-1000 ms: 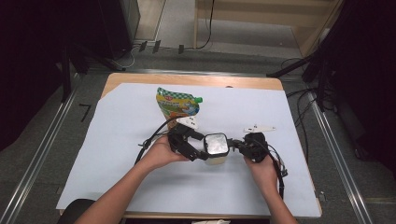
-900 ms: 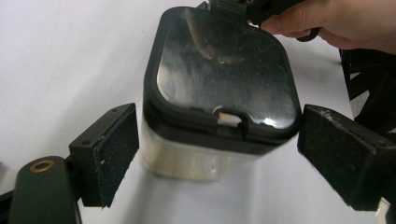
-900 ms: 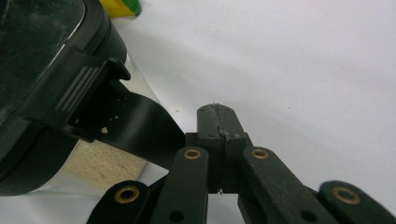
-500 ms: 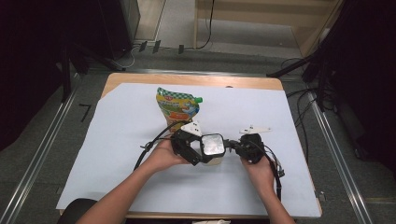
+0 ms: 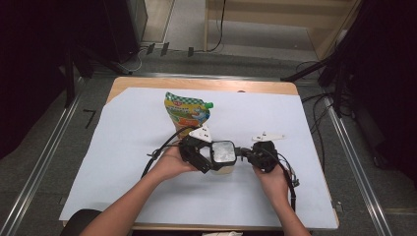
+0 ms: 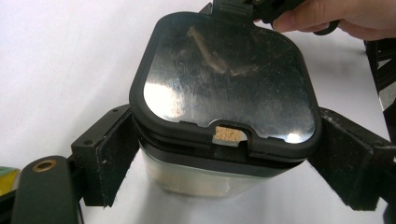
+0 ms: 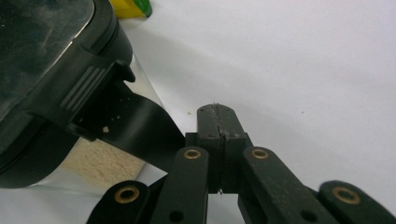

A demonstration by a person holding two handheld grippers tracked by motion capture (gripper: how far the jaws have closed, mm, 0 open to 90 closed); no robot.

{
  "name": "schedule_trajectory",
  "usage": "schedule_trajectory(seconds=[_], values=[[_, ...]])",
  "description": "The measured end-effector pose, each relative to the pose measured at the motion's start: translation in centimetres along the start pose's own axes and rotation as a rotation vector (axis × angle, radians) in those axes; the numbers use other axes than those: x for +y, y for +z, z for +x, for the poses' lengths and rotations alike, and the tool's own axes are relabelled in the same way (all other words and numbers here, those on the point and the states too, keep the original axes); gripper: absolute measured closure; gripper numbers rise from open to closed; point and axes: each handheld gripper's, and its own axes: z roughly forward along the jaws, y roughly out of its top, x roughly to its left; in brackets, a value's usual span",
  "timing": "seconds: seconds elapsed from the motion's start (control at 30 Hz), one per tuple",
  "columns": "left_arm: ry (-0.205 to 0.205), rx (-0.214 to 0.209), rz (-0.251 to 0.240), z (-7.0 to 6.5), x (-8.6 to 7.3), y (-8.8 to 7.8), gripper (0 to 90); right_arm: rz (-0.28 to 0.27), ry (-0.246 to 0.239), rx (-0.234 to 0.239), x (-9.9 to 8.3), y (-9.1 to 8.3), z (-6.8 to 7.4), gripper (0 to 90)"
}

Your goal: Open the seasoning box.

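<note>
A clear container point(image 5: 223, 152) with a black-rimmed lid point(image 6: 224, 79) stands on the white sheet, holding tan granules point(image 7: 100, 163). My left gripper point(image 5: 217, 158) comes in from the left, and its pads point(image 6: 109, 156) sit against the two sides of the container just under the lid. My right gripper point(image 7: 217, 114) is shut with nothing between its jaws. Its tip rests just right of the container, beside the black latch flap point(image 7: 135, 126) that hangs from the lid. In the high view the right gripper point(image 5: 249, 155) points left at the container.
A green and yellow spouted pouch point(image 5: 187, 112) lies just beyond the container. The white sheet point(image 5: 123, 147) covers most of the wooden table. Cables trail from both grippers. Dark equipment and metal rails flank the table.
</note>
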Motion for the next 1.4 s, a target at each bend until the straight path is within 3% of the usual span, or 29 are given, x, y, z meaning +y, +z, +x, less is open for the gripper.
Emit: schedule_trajectory(seconds=[1.0,1.03,1.07,1.23,1.4], values=[[0.031,0.014,-0.052,-1.1,2.1,-0.9,14.9,-0.011,-0.002,0.002,-0.1,-0.2,0.2,90.0],[0.025,-0.03,-0.07,-1.0,2.2,-1.0,21.0,-0.013,0.0,0.004,-0.1,-0.2,0.2,90.0],[0.016,-0.049,-0.093,-1.1,2.2,-1.1,30.0,-0.014,0.003,0.003,-0.1,-0.2,0.3,90.0],[0.041,-0.051,-0.08,-1.5,2.7,-1.1,35.8,-0.012,-0.002,0.005,-0.2,-0.3,0.3,90.0],[0.02,-0.064,-0.041,-2.0,3.3,-1.4,47.9,-0.024,0.007,0.022,-0.3,-1.1,0.5,90.0]])
